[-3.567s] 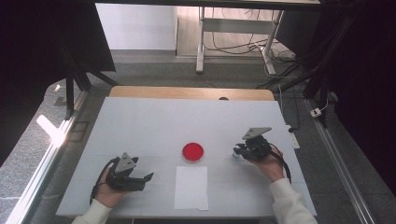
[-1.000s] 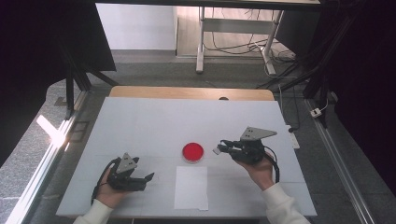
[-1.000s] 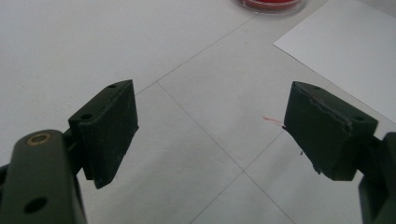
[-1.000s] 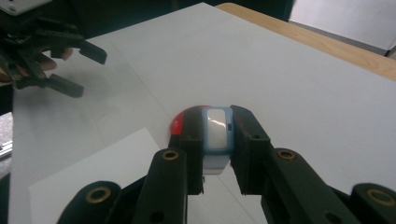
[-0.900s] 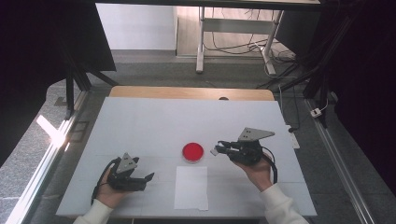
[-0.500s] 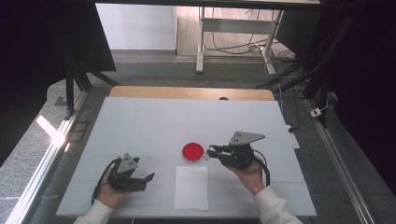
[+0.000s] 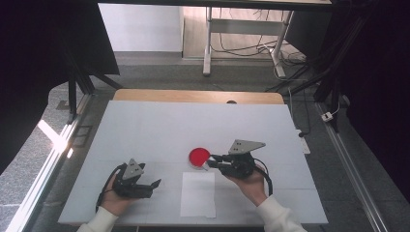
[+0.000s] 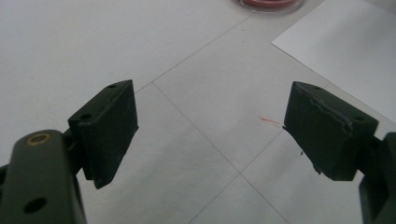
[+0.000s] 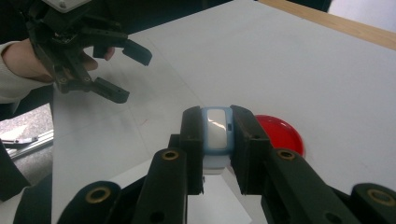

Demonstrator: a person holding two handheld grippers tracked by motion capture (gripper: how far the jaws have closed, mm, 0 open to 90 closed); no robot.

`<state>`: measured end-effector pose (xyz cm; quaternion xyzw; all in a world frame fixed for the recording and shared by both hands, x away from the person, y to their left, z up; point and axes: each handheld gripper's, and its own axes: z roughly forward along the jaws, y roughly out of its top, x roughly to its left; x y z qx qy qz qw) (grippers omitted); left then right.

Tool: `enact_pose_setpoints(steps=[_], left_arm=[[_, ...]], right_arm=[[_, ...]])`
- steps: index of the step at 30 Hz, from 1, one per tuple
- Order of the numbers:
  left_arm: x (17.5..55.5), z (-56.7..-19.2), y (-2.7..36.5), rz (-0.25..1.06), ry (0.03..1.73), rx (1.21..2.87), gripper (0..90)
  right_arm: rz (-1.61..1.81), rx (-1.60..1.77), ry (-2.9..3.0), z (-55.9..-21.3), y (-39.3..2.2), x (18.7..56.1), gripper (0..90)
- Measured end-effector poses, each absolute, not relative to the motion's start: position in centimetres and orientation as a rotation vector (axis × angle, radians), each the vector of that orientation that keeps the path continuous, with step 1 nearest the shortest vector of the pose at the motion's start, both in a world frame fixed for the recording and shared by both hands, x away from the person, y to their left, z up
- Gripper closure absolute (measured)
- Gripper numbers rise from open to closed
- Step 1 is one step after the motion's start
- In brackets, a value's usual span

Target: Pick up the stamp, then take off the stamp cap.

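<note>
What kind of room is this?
Probably a lab or workshop for recording tabletop tasks: a plain white table ruled with thin lines, cables on the floor behind, and black framing around it.

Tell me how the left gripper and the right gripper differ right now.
The left gripper has its fingers spread wide with nothing between them; the right gripper is shut on a small pale blue and white object. The left gripper sits low near the table's front edge, left of the white paper sheet; the right gripper reaches right up to the red dish. Both are black and hand-held.
</note>
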<state>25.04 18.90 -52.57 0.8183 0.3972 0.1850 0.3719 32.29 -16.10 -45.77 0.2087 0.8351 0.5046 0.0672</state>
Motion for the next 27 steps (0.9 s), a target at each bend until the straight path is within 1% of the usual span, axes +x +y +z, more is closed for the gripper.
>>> enact_pose_setpoints(steps=[27], left_arm=[[25.25,-52.25,18.3,0.481,1.007,2.073,17.6]], right_arm=[[1.543,0.637,2.495,-45.99,-15.84,32.14,74.9]])
